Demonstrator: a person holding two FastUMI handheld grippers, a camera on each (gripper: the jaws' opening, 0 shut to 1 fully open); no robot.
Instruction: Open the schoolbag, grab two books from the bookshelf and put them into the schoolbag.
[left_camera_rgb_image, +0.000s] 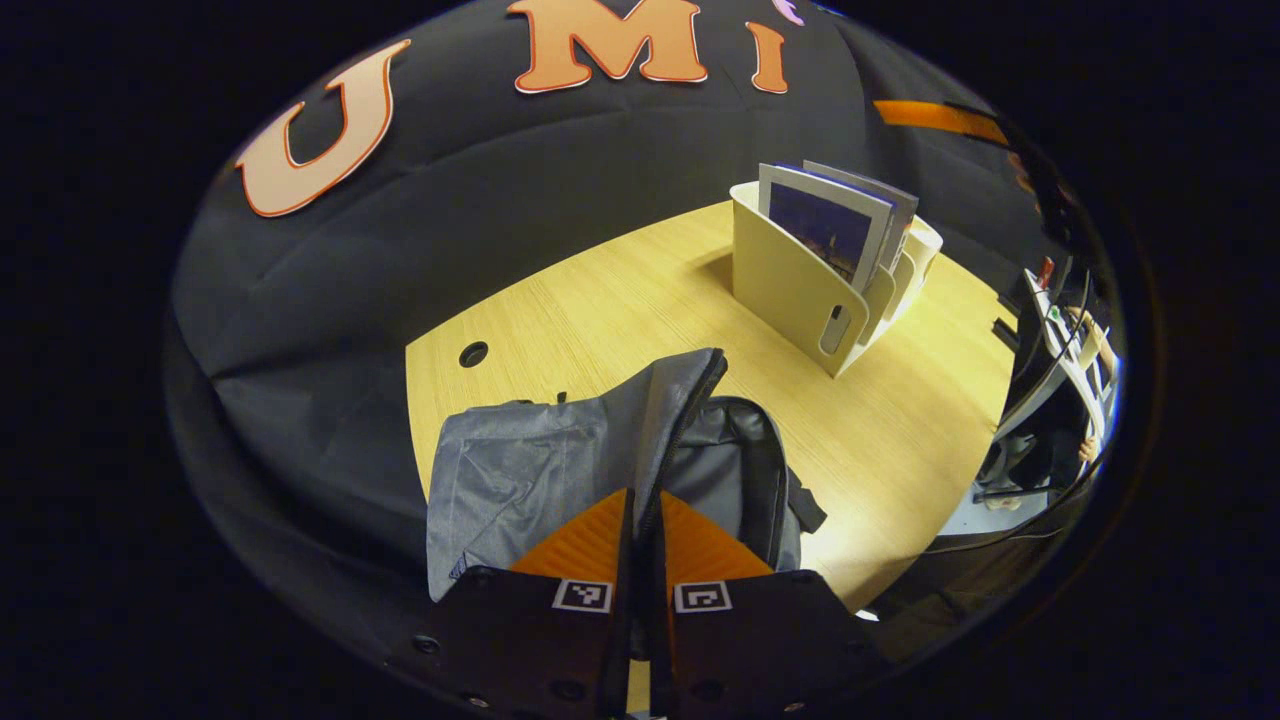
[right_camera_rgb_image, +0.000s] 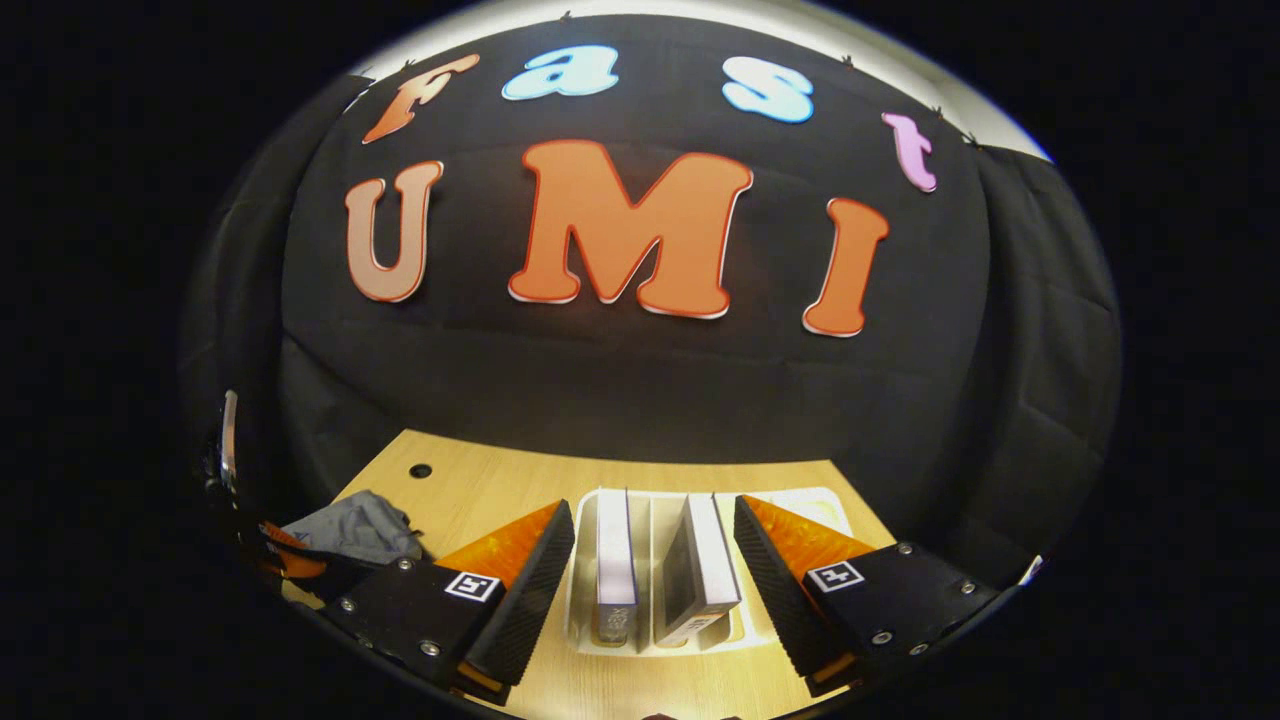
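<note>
Schoolbag (left_camera_rgb_image: 560, 470) flap pinched in left tongs (left_camera_rgb_image: 640, 520), right tongs (right_camera_rgb_image: 650, 570) wide open over books (right_camera_rgb_image: 655, 560)

In the left gripper view, the left claw (left_camera_rgb_image: 645, 520) covers the near part of the grey schoolbag (left_camera_rgb_image: 560, 460), so what its closed fingers pinch cannot be told. The bookshelf (left_camera_rgb_image: 800, 290) wall hides the lower halves of the books (left_camera_rgb_image: 825, 225). In the right gripper view, the schoolbag (right_camera_rgb_image: 355, 528) is partly cut off behind the claw's finger (right_camera_rgb_image: 500, 590), and the book spines (right_camera_rgb_image: 617, 560) are too small to read.
</note>
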